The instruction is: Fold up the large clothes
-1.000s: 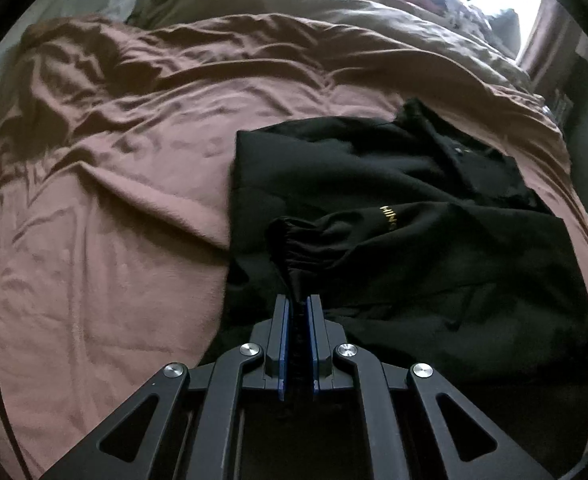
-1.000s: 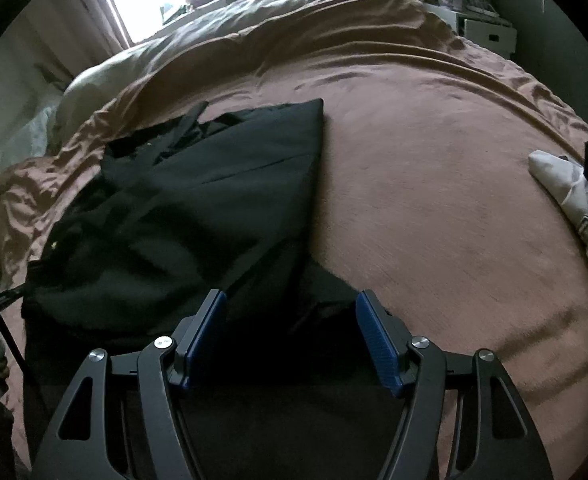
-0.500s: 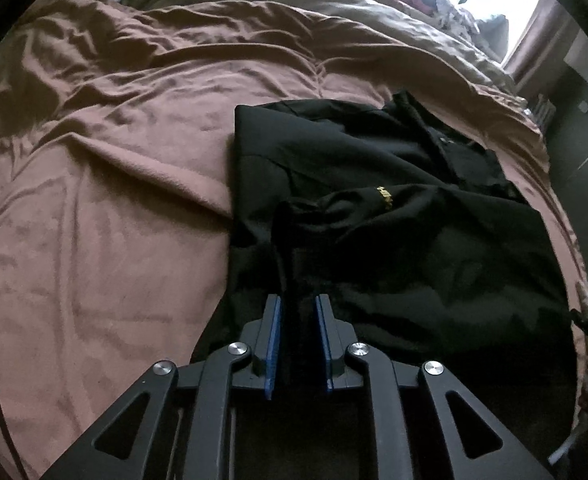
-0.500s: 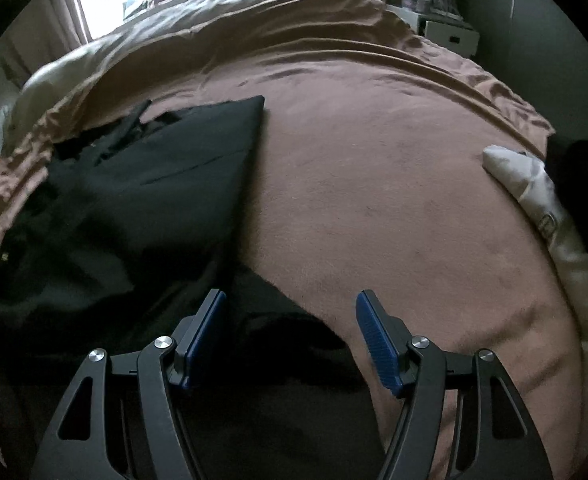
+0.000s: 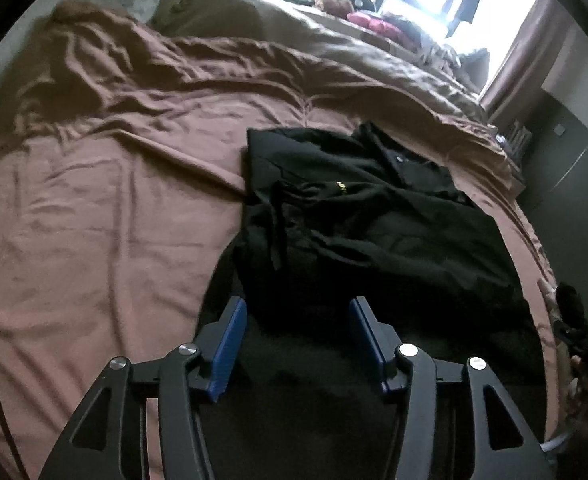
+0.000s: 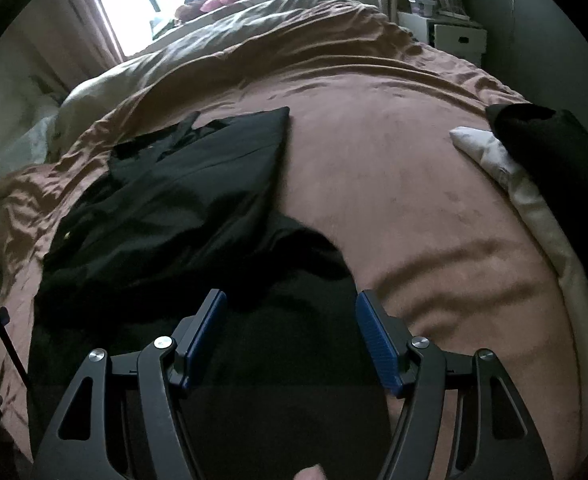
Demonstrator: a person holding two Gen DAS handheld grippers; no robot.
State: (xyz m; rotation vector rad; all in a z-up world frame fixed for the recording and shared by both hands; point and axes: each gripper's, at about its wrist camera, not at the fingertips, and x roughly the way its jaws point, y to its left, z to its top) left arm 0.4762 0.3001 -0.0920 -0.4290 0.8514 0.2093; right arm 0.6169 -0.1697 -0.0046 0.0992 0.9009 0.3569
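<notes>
A: So, which step is this?

B: Between folds, I'd say; the black jacket [image 5: 374, 232] lies on the bed [image 5: 93, 240] ahead of both pairs of fingers, already doubled over in part, with a sleeve laid across its front; the left gripper [image 5: 298, 340] has just been opening, and nothing is between its blue fingers [image 5: 229, 344] now; only dark cloth lies below and beyond them.

A: And the right one?

B: The right gripper [image 6: 289, 336] stands spread wide too, empty; the jacket [image 6: 181, 208] sits ahead and to the left of its fingers [image 6: 374, 340], and bare bed [image 6: 414, 184] runs ahead and to the right; a white cloth [image 6: 494, 160] with something dark on it lies far right.

A: What does the next move call for?

B: Probably a fresh grip on the near hem, one gripper at each corner, then carrying it up over the collar end; the cloth looks limp and rumpled near the left fingers, so a smoothing pass might come first.

A: Any writing?

B: A small yellow mark [image 5: 340, 189] on the jacket, ahead of the left fingers; it looks like lettering, but it is too small to read.
</notes>
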